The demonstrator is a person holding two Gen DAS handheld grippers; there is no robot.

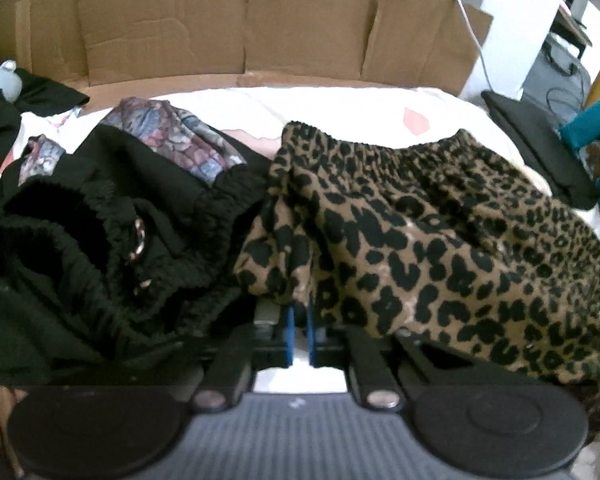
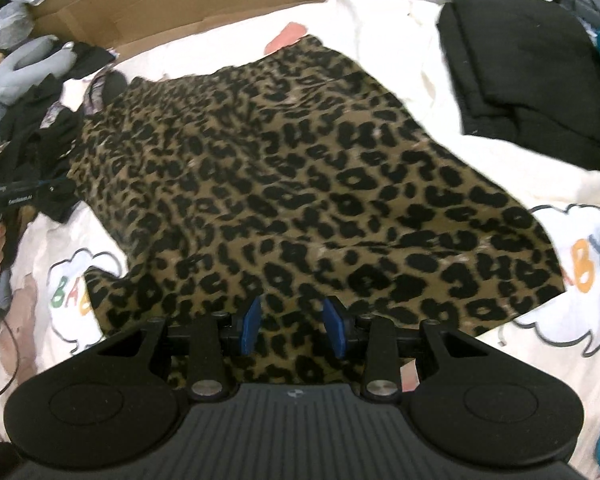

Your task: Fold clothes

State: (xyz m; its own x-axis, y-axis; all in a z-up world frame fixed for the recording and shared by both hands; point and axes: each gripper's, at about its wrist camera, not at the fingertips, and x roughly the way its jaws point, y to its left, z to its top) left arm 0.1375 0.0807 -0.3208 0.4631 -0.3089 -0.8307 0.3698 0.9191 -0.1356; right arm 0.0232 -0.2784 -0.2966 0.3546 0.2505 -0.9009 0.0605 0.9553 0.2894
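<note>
The left gripper [image 1: 299, 334] was clenched on a bunched edge of the leopard skirt [image 1: 440, 248], while the right gripper [image 2: 293, 326] stood released just above the same skirt. The skirt lay mostly spread on the white sheet [image 2: 380, 20], so I judged its folding was unfinished. A folded black garment [image 2: 532, 68] lay apart at the right, and a black pile [image 1: 80, 232] waited unfolded at the left.
</note>
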